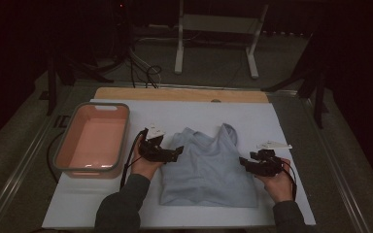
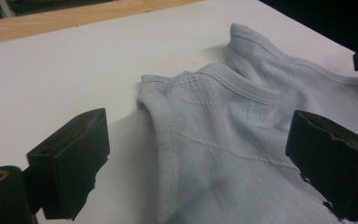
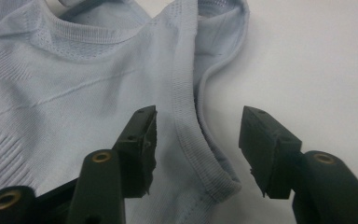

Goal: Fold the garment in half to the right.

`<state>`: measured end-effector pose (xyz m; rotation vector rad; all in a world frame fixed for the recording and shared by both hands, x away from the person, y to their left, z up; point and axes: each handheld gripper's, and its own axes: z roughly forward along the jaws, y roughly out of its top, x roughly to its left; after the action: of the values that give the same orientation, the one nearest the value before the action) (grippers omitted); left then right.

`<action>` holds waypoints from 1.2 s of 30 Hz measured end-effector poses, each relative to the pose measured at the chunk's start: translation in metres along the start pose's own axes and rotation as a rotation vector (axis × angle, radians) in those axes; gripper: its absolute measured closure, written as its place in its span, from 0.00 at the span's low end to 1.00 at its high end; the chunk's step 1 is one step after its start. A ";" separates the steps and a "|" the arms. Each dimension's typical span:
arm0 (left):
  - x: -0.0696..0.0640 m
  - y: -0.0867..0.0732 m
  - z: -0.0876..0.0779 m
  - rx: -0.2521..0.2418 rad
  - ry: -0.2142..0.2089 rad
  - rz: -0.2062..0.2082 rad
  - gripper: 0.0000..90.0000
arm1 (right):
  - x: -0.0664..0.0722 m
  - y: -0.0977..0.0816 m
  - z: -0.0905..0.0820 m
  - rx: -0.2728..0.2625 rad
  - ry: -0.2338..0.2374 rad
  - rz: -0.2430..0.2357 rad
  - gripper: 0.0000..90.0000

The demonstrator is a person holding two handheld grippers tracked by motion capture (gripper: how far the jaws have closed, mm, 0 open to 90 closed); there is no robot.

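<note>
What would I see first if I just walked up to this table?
A pale blue sleeveless top lies flat in the middle of the white table, with a gripper at each side of it. The left gripper and right gripper both have their jaws open. A pink tub sits to the left.

Both forearms wear dark grey long sleeves (image 1: 121, 206), cuffs ending at the wrists. Each hand carries a black gripper: the left gripper (image 1: 177, 153) and the right gripper (image 1: 242, 161) each bear a pale three-cornered plate on top and trail a thin black cable. Their blocky black jaws have ragged pad edges and brass-ringed screw holes (image 3: 101, 157).
</note>
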<state>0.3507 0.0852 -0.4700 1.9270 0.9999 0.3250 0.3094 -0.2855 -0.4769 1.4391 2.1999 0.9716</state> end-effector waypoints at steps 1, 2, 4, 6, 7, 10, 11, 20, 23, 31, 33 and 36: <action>0.000 0.000 0.000 0.000 0.000 0.000 0.10 | 0.000 0.000 0.000 -0.002 0.003 0.000 0.50; 0.001 0.001 0.002 0.004 -0.001 -0.004 0.10 | 0.000 0.000 0.000 -0.002 0.003 0.000 0.50; 0.006 0.004 0.010 0.032 -0.002 -0.030 0.13 | 0.001 0.001 -0.002 -0.010 0.008 0.002 0.49; 0.009 0.006 0.015 0.052 -0.012 -0.045 0.16 | 0.001 0.001 -0.003 -0.015 0.011 0.002 0.49; 0.010 0.007 0.017 0.056 -0.011 -0.054 0.17 | 0.002 0.002 -0.003 -0.015 0.012 0.001 0.49; 0.013 0.009 0.024 0.075 -0.005 -0.066 0.18 | 0.002 0.002 -0.004 -0.020 0.013 0.002 0.49; 0.013 0.009 0.024 0.075 -0.005 -0.066 0.20 | 0.002 0.002 -0.004 -0.020 0.013 0.002 0.49; 0.012 0.008 0.035 0.133 0.002 -0.074 0.43 | 0.004 0.003 -0.005 -0.022 0.015 -0.004 0.48; 0.010 0.009 0.032 0.104 -0.037 -0.056 0.71 | 0.005 0.003 -0.004 -0.021 0.016 -0.008 0.48; -0.009 0.008 0.019 0.058 -0.115 0.024 0.94 | 0.009 0.004 -0.005 -0.029 0.022 -0.019 0.48; -0.014 0.005 0.017 0.061 -0.121 0.065 0.94 | 0.012 0.005 -0.005 -0.031 0.021 -0.024 0.48; -0.024 0.001 0.014 0.076 -0.134 0.132 0.94 | 0.014 0.006 -0.005 -0.031 0.026 -0.027 0.49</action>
<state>0.3434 0.0584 -0.4729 2.0603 0.8099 0.2325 0.3043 -0.2727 -0.4678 1.3876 2.2068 1.0168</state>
